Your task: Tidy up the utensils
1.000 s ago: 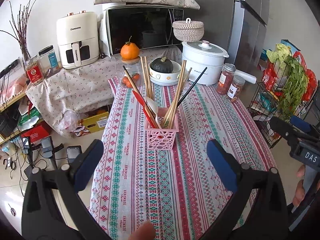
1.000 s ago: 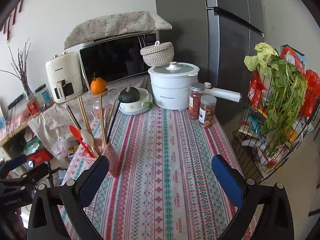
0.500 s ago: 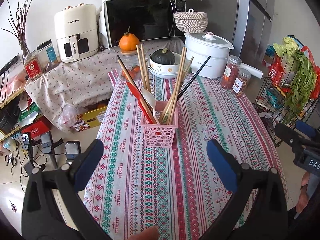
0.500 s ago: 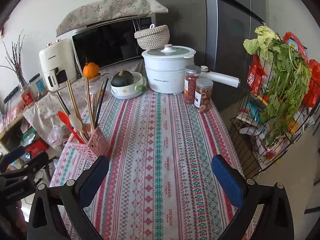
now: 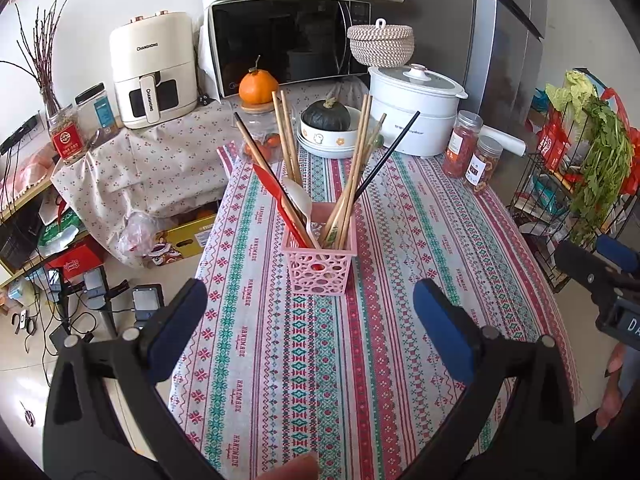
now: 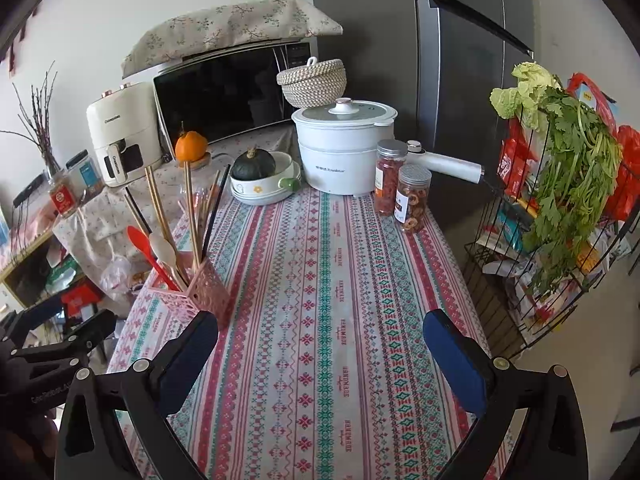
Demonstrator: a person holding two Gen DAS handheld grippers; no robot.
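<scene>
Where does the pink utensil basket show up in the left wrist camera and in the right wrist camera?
Left wrist view: the pink utensil basket stands near the centre, on the tablecloth beyond the open fingers.
Right wrist view: the same basket is at lower left, near the table's left edge.
Shared landmark: the white pot at the table's far end.

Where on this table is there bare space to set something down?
The striped tablecloth lies bare between the pink utensil holder, the two jars and both open grippers, left and right. The far end is crowded: squash bowl, white pot, jars.
</scene>
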